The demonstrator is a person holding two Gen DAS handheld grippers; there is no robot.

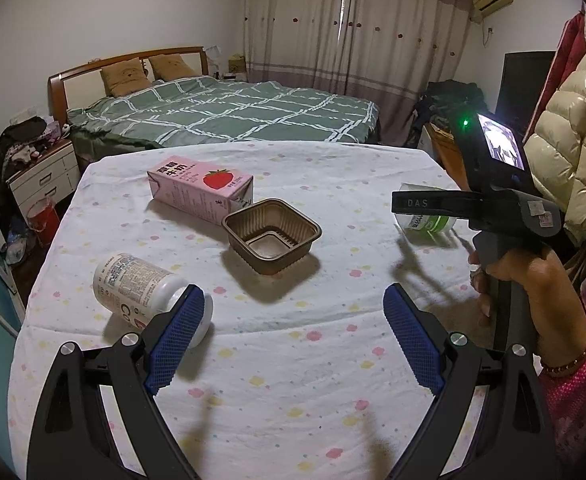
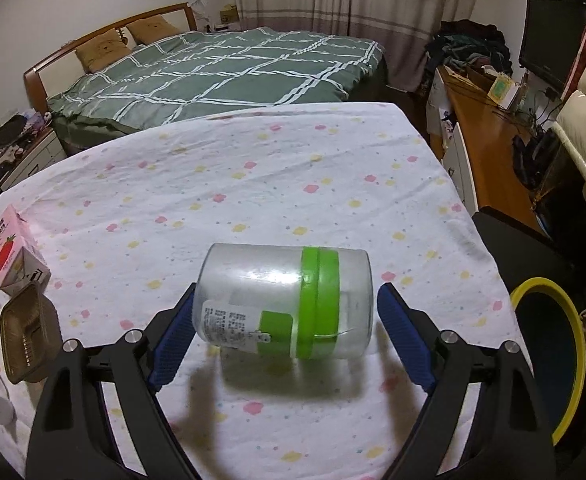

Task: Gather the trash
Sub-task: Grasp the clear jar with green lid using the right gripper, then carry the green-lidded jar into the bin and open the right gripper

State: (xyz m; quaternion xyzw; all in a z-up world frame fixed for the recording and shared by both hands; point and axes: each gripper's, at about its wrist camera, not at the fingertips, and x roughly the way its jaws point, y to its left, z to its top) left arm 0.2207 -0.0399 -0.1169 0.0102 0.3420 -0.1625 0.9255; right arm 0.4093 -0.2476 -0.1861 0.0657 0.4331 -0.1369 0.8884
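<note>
A clear plastic jar with green bands (image 2: pixel 285 300) lies on its side on the flowered tablecloth (image 2: pixel 293 184). My right gripper (image 2: pixel 285 336) is open with its blue pads on either side of the jar, not closed on it. In the left wrist view the jar (image 1: pixel 425 220) is partly hidden behind the right gripper's finger. My left gripper (image 1: pixel 293 332) is open and empty above the table. A white bottle (image 1: pixel 141 292) lies beside its left pad. A pink strawberry milk carton (image 1: pixel 199 188) and a brown plastic tray (image 1: pixel 271 234) lie further in.
A bin with a yellow rim (image 2: pixel 553 352) stands off the table's right edge. A bed (image 1: pixel 221 112) lies beyond the table. A wooden desk (image 2: pixel 489 136) with a TV is at the right, a nightstand (image 1: pixel 41 180) at the left.
</note>
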